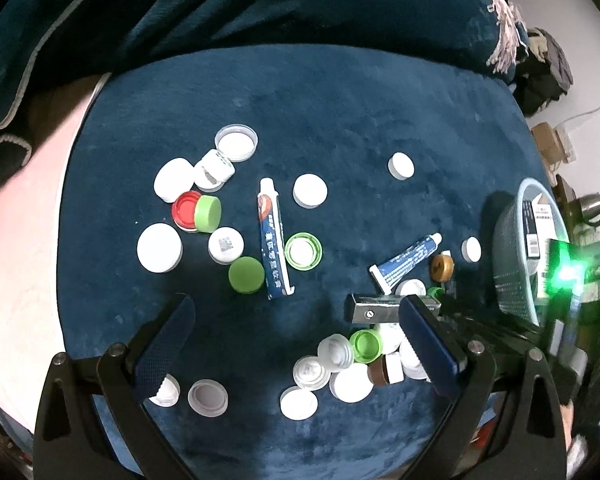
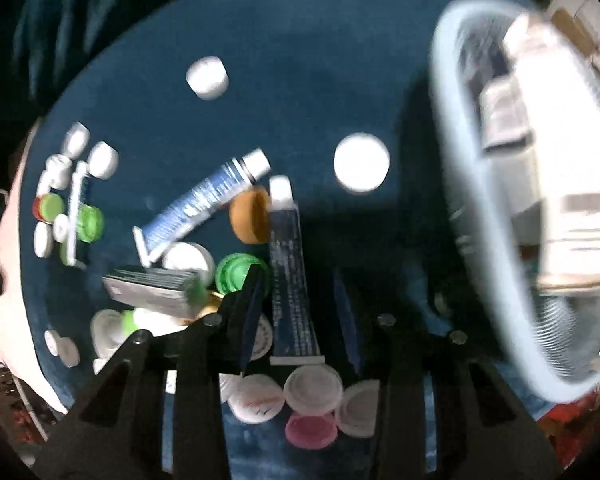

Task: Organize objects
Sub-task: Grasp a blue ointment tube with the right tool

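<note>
Many white, green, red and brown bottle caps lie scattered on a dark blue velvet cushion (image 1: 340, 120). A blue toothpaste tube (image 1: 274, 240) lies mid-cushion, a second tube (image 1: 406, 262) to its right. My left gripper (image 1: 296, 316) is open and empty above the cushion, a small dark box (image 1: 374, 309) by its right finger. My right gripper (image 2: 300, 296) is open, its jaws on either side of a dark blue tube (image 2: 290, 272) that lies between them. The view is blurred.
A pale blue mesh basket (image 1: 516, 256) holding boxes stands at the cushion's right edge, large in the right wrist view (image 2: 472, 216). A cluster of caps (image 1: 356, 364) lies near the left gripper's right finger. A dark blanket is behind; pink bedding lies left.
</note>
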Demonstrator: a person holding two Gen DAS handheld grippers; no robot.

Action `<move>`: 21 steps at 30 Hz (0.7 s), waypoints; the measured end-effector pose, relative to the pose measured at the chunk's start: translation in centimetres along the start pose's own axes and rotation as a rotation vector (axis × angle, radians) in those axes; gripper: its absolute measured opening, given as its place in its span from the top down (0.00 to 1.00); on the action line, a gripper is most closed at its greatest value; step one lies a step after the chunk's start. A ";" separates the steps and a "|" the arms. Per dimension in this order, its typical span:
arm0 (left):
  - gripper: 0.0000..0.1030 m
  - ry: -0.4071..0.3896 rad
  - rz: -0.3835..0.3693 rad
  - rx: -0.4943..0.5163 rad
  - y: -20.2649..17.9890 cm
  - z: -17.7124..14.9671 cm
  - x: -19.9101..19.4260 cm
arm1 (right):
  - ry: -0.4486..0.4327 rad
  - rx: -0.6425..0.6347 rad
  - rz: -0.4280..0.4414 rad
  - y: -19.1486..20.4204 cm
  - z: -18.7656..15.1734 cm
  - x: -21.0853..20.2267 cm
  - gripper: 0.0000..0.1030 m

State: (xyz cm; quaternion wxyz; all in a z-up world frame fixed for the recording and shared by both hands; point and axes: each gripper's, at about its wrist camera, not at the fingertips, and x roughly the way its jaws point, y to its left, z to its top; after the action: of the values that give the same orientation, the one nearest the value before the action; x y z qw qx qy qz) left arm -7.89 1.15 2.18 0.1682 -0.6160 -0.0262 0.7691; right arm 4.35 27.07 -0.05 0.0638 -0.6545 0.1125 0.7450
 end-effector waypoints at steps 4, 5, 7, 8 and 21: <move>0.01 0.010 0.002 0.013 0.0 0.0 0.2 | -0.019 0.045 0.086 -0.6 0.1 -0.2 0.81; 0.01 0.010 0.002 0.013 0.0 0.0 0.2 | -0.040 0.047 0.118 -0.6 0.2 -1.0 0.81; 0.01 0.011 0.002 0.012 0.1 0.0 0.2 | -0.087 0.039 0.169 -0.1 0.2 -2.7 0.81; 0.01 0.013 0.003 0.010 0.1 0.0 0.2 | -0.101 0.031 0.209 0.1 0.3 -3.4 0.81; 0.01 0.024 0.041 -0.063 3.4 0.2 0.6 | -0.044 -0.071 0.417 4.6 0.9 -4.4 0.78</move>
State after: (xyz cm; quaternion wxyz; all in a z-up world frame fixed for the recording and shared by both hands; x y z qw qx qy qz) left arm -8.95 -1.88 0.83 0.1332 -0.6305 -0.0357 0.7639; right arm 3.01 23.10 4.79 -0.1124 -0.6024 0.2176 0.7597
